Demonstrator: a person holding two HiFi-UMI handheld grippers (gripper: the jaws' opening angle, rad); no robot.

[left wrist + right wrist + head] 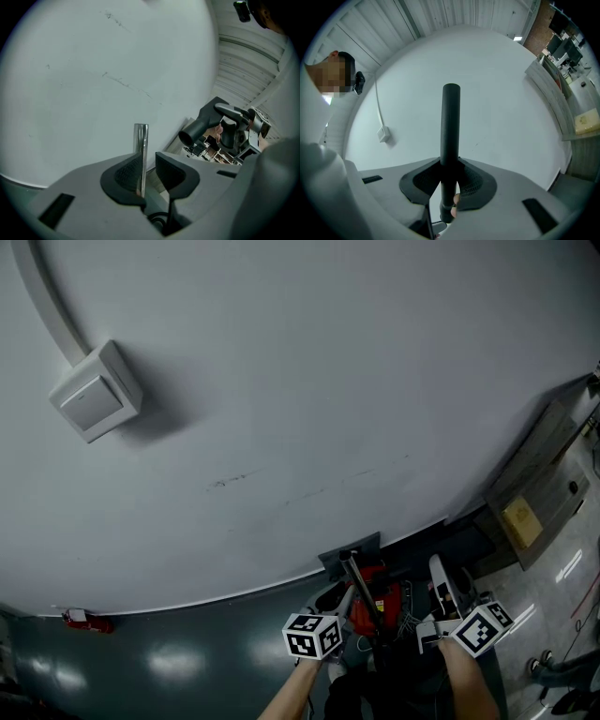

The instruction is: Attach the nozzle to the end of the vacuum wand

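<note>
Nozzle (451, 126): a black tube, sitting pinched between the pads of the right gripper (451, 180), with its long axis running out along the jaws toward the pale wall (497, 93).
Wand (140, 150): a bright metal tube, standing between the jaws of the left gripper (149, 165), with its cut end poking out past the fingertips.
Left jaws: standing spread. The tube is leaning on the left pad with a clear gap to the right pad, so nothing is clamping it.
Key relation: seen from the left gripper, the nozzle is hanging to the right of the wand's end and farther off, well apart, its round mouth facing back toward the wand.
Axes: not lining up; the nozzle is lying tilted across the wand's line.
Nearer hand: the right one is carrying the nozzle, so it is probably the one closing the gap, leftward.
Risk: the unclamped wand is likely to slide back when pushed.
</note>
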